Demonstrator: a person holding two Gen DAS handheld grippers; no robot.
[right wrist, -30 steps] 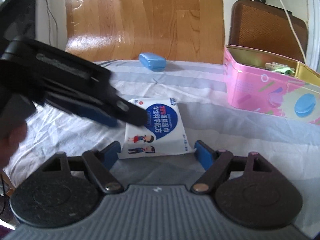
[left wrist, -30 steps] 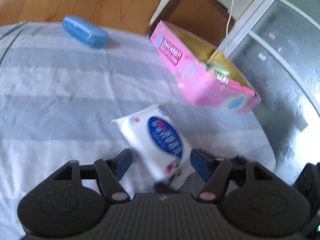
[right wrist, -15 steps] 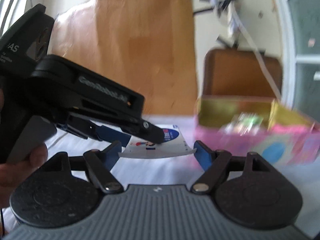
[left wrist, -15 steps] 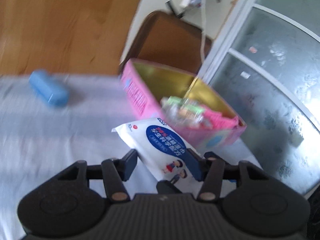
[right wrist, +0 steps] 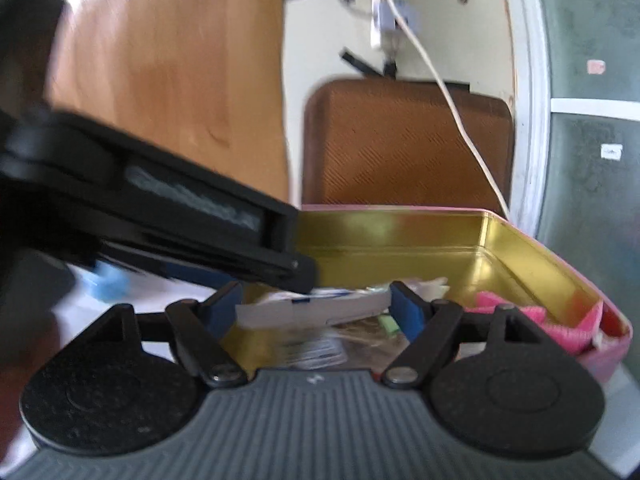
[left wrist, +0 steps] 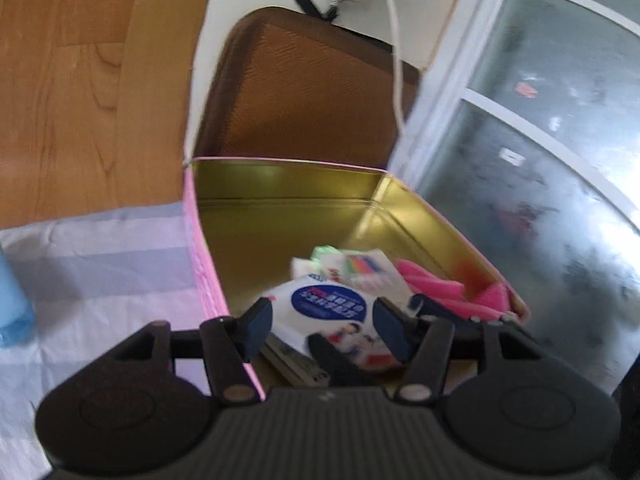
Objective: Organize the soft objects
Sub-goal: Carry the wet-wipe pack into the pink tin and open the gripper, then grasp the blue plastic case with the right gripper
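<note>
A white wipes pack (left wrist: 328,308) with a blue oval label hangs over the open pink tin (left wrist: 280,184), whose inside is gold. My left gripper (left wrist: 322,322) has the pack between its blue pads, touching both sides, and its jaws are opening. In the right wrist view the pack (right wrist: 312,312) lies level between the pads of my right gripper (right wrist: 316,308), which presses on both its ends above the tin (right wrist: 400,232). One finger (right wrist: 296,270) of the left gripper reaches in from the left over the pack.
Inside the tin lie a pink cloth (left wrist: 436,284) and small packets (left wrist: 360,268). A blue case (left wrist: 12,304) rests on the striped cloth (left wrist: 100,248) at the left. A brown case (left wrist: 312,92) stands behind the tin, with a glass door (left wrist: 540,160) on the right.
Both grippers lifted the wipes pack off the striped cloth and carried it over the open tin. The blue case has slid to the left edge of the views.
</note>
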